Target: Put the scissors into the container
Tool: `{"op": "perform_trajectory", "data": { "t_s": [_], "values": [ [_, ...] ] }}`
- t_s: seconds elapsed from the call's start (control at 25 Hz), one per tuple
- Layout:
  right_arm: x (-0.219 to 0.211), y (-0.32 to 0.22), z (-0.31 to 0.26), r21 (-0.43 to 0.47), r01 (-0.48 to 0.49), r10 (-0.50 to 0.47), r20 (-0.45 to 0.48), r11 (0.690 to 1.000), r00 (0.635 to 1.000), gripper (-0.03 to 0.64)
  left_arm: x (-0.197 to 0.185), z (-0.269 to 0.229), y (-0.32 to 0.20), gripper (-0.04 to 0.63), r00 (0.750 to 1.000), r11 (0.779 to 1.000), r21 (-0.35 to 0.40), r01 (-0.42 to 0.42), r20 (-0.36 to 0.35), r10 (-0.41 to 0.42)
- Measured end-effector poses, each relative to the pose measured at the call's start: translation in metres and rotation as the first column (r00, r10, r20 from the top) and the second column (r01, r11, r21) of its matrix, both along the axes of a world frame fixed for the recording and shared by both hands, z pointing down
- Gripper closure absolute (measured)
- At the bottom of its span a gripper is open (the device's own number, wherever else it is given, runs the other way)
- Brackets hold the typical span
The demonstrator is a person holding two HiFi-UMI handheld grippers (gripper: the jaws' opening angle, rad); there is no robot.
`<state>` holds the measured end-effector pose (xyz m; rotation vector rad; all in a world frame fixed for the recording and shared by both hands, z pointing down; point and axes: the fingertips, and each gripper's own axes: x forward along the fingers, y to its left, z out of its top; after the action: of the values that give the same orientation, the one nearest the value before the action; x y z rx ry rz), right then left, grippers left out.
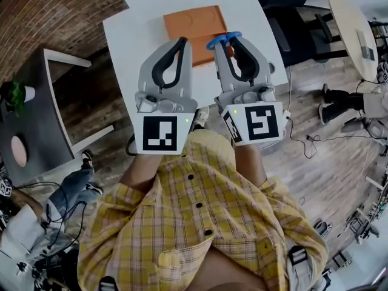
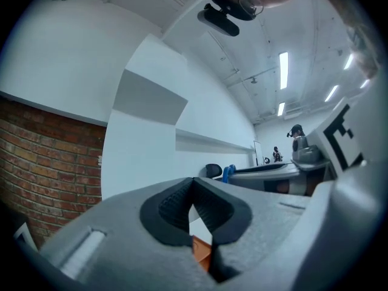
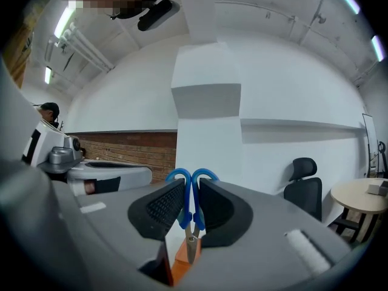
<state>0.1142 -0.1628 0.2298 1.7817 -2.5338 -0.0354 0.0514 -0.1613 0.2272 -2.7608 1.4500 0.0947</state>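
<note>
Blue-handled scissors hang blades-down between the jaws of my right gripper, which is shut on them just below the handle loops; the metal blades point down. An orange container with shallow moulded recesses lies on the white table, and the scissors are over its near right corner. My left gripper hovers beside it over the container's near edge, its jaws shut with nothing between the pads. A sliver of the orange container shows beneath the left jaws and beneath the right jaws.
Black office chairs stand right of the table, and a round table is at the far right. A dark side table stands to the left, with a seated person near it. Cables lie on the wooden floor.
</note>
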Motion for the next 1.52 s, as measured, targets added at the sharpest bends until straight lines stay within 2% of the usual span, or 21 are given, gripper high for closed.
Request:
{"op": "perform_trajectory", "data": {
  "t_s": [0.2, 0.4, 0.96, 1.28, 1.52],
  "values": [
    [0.014, -0.018, 0.012, -0.026, 0.068, -0.068, 0.001, 0.997, 0.998, 0.537, 0.017, 0.010, -0.017, 0.598, 0.998, 0.998, -0.022, 0.056, 0.025, -0.055],
    [0.017, -0.030, 0.028, -0.055, 0.123, -0.123, 0.004, 0.991, 0.992, 0.537, 0.017, 0.024, -0.024, 0.598, 0.992, 0.991, -0.060, 0.121, 0.041, -0.119],
    [0.014, -0.067, 0.072, -0.160, 0.138, -0.150, -0.063, 0.977, 0.987, 0.537, 0.020, 0.051, -0.054, 0.598, 0.990, 0.989, -0.094, 0.111, 0.102, -0.101],
    [-0.003, -0.080, 0.106, -0.229, 0.161, -0.206, -0.188, 0.960, 0.960, 0.537, 0.010, 0.065, -0.068, 0.597, 0.990, 0.984, -0.134, 0.113, 0.103, -0.100],
    [-0.001, -0.084, 0.130, -0.257, 0.190, -0.265, -0.298, 0.947, 0.917, 0.537, 0.016, 0.074, -0.072, 0.597, 0.987, 0.986, -0.145, 0.087, 0.143, -0.066]
  ]
}}
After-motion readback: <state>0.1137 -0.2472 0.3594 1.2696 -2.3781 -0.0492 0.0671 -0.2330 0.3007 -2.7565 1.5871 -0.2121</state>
